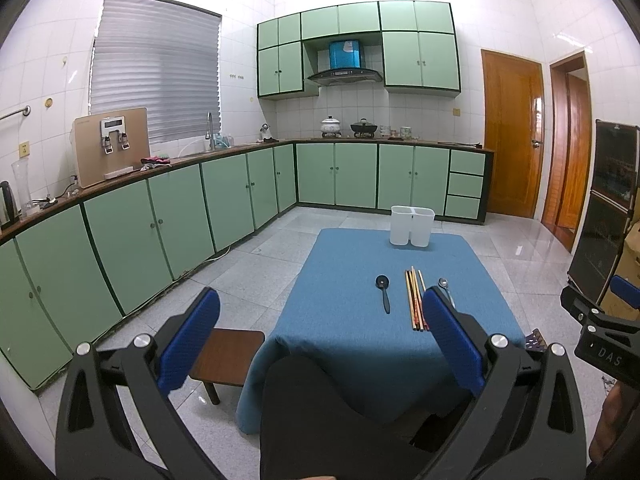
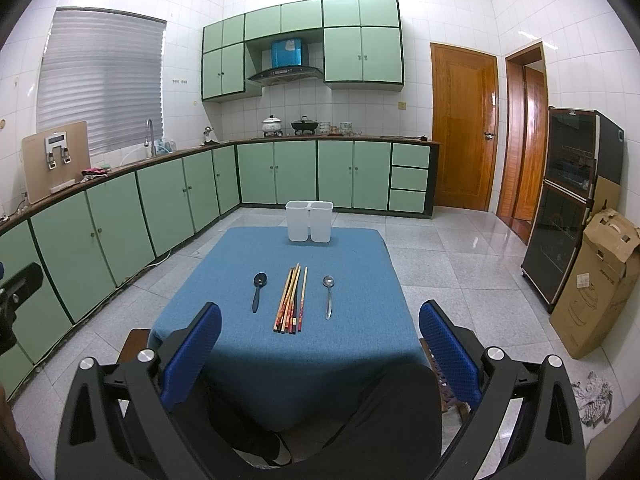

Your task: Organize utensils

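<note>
Both grippers, left [image 1: 320, 344] and right [image 2: 320, 344]: jaws wide open, empty. Pinch chopsticks [image 2: 291, 300] as one bundle; far white holder [image 2: 309, 221] awaits.

White-tiled kitchen [image 2: 448, 8], green cabinets [image 2: 296, 172], wooden door [image 2: 464, 128], shuttered window [image 2: 100, 76]

Chopsticks [image 2: 291, 300] lie between 2 spoons [image 2: 258, 292], holder [image 2: 309, 221] behind.

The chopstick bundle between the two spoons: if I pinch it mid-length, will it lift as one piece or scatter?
The chopsticks look like separate loose sticks, fanned at the far ends, so some will probably slip out. They seem thin and stiff, likely light. Lying flat on the blue cloth, they may roll or spread when nudged. Both grippers are open and well short of them.
</note>
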